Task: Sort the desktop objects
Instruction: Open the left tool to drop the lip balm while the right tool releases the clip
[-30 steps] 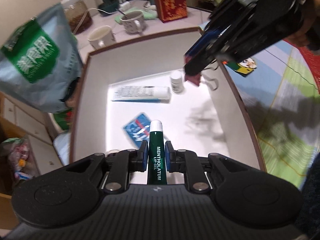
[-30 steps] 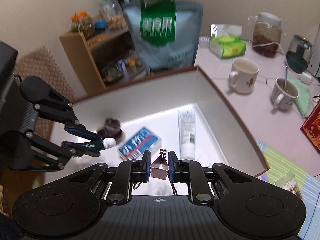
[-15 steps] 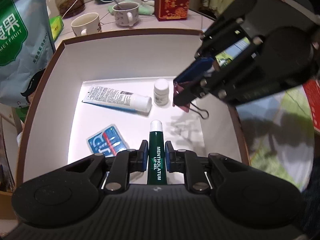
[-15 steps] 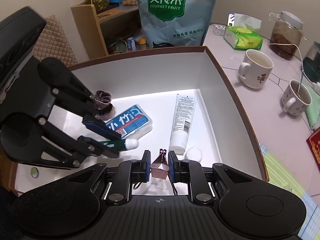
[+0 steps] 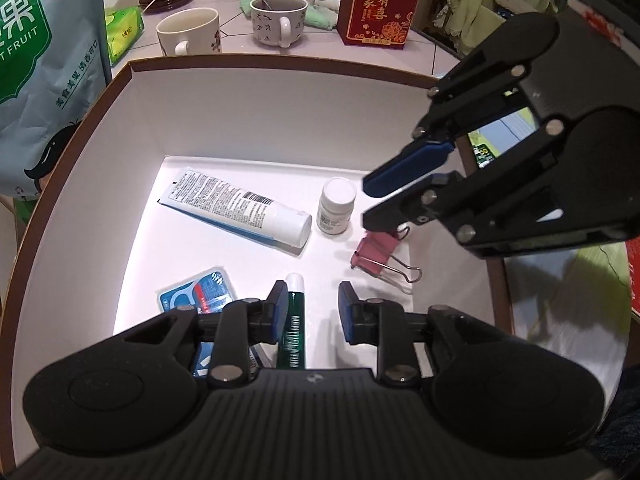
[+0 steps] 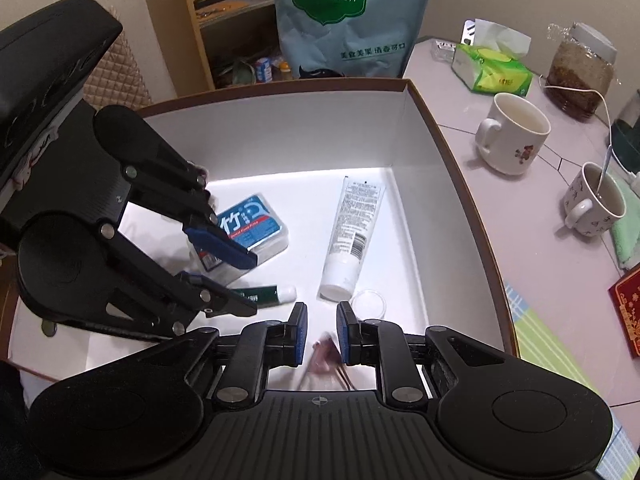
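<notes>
Lip gel tube point(image 5: 293, 332) half hidden under parted jaws (binder clip point(image 6: 325, 350) blurred)

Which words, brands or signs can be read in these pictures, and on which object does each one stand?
"美食果 GOURMET FRUIT": big blue-grey bag behind the box.
"MENTHOLATUM", blurred: green lip gel tube between the open left fingers.
"吾家有喜": red gift box.
"竹": blue floss pick box; its small red line is too small to read.
White cream tube: barcode and print too small to read.
Small white bottle: label too small to read.
</notes>
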A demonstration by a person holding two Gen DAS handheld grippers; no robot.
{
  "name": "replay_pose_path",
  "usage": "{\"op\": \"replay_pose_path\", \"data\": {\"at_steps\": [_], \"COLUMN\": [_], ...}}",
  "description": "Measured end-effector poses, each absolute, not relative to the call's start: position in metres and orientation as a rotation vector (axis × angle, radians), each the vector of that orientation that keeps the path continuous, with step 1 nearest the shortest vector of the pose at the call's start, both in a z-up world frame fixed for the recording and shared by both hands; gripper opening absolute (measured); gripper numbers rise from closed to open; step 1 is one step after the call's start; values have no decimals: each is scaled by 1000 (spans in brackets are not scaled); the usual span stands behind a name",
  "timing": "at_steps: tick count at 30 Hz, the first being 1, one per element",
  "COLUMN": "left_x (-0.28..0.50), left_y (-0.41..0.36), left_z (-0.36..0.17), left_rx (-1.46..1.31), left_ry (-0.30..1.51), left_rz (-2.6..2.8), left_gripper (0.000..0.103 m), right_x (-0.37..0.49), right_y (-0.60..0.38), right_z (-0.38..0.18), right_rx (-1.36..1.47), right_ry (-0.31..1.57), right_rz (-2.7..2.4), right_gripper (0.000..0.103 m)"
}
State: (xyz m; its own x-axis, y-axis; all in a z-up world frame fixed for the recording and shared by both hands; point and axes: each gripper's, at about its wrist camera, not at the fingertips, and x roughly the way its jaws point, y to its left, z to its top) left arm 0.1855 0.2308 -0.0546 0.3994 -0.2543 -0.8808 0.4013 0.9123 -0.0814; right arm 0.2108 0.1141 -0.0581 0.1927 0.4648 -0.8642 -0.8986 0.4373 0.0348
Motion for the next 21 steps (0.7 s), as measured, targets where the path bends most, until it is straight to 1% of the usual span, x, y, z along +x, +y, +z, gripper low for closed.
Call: {"op": "replay_pose_path", "data": {"at_steps": [6, 8, 21], "left_x": [181, 179, 160], "left_y": [233, 235, 244], "left_z": [-52, -51, -41], "left_rx": [162, 163, 183], "left_ry": [1091, 1095, 1100], "left_rz": [-411, -402, -357], "left_gripper": [24, 27, 27], "right_x": [209, 208, 190], "right_y": [112, 112, 105], "right_z": [-54, -52, -37], "right_rx": [-559, -555, -530], "right_ry": [969, 972, 974], "right_rz": [1014, 1011, 989], "right_gripper": [17, 17, 17]}}
